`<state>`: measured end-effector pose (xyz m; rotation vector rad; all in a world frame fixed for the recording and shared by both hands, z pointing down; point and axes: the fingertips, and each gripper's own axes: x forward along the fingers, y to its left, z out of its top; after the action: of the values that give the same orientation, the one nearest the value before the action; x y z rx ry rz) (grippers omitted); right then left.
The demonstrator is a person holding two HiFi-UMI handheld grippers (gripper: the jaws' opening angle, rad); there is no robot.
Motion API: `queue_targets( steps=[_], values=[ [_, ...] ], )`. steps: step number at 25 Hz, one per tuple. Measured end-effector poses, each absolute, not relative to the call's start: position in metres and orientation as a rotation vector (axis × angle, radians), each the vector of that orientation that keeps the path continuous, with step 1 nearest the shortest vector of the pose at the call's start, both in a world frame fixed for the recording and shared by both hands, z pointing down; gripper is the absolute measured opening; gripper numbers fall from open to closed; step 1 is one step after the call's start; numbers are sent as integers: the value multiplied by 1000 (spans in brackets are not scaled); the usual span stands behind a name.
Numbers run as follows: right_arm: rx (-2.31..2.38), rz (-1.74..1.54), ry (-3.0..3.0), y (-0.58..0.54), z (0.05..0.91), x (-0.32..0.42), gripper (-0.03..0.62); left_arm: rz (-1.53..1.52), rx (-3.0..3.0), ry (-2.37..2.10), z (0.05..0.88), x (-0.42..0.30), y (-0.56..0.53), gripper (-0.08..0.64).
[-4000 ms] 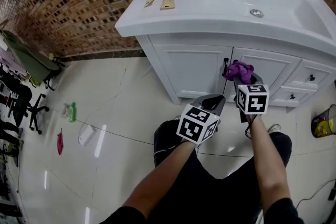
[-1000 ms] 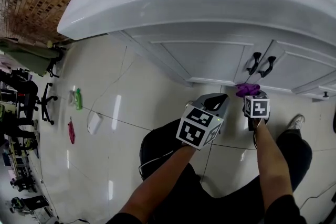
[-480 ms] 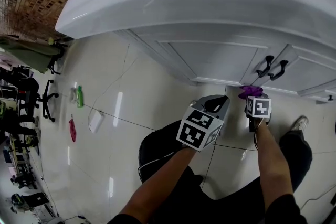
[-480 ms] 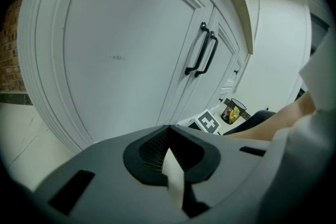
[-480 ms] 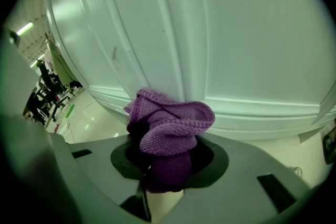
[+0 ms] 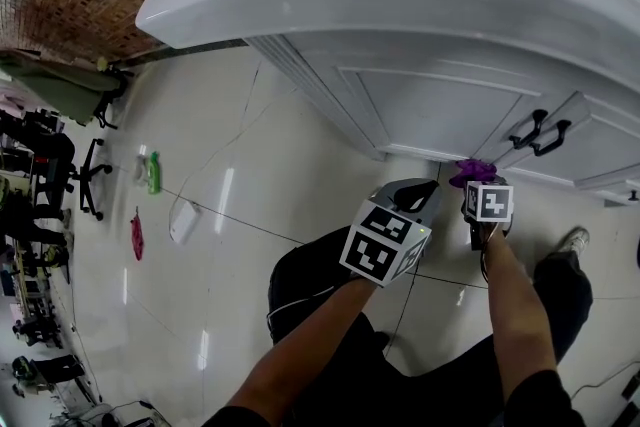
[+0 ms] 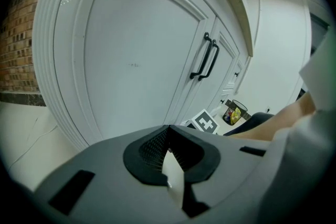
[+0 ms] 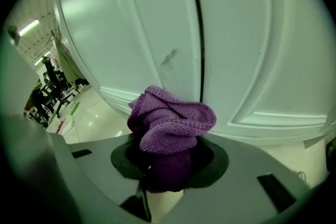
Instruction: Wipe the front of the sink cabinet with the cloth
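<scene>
One purple cloth (image 8: 170, 126) — a bunched wad with no clear long axis — sticks out of the right gripper (image 8: 167, 165), whose jaws clamp its lower end, and points at the sink cabinet (image 6: 430, 105) front. It sits low by the seam (image 8: 200, 34) between two doors, below the black handles (image 6: 545, 131); whether it touches cannot be told. Flat door panels spread to either side — pale floor (image 6: 230, 175) lies below. The left gripper (image 7: 169, 136), jaws together on nothing, hangs beside it, short of the doors.

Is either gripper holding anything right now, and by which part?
The right gripper is shut on the purple cloth, pinching its lower bunched end; the rest bulges out past the jaws. The left gripper is shut, holding nothing.
</scene>
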<state>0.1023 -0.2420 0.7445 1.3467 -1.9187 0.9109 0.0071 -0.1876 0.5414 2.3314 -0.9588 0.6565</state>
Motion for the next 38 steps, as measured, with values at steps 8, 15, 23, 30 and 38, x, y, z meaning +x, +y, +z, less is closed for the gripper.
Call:
queue_targets(
  steps=[8, 15, 23, 30, 38],
  values=[
    [1398, 895, -1927, -244, 706, 100, 141, 652, 2365, -957, 530, 6, -178, 5],
    [1465, 845, -1966, -248, 651, 98, 141, 628, 2413, -952, 506, 11, -167, 5],
    [1567, 771, -2006, -250, 581, 105, 141, 588, 2467, -949, 472, 16, -148, 5],
    [1615, 675, -2069, -245, 517, 107, 141, 512, 2500, -992, 442, 17, -141, 5],
    [1631, 611, -2068, -229, 475, 106, 141, 436, 2550, -1018, 409, 16, -131, 5]
  ],
)
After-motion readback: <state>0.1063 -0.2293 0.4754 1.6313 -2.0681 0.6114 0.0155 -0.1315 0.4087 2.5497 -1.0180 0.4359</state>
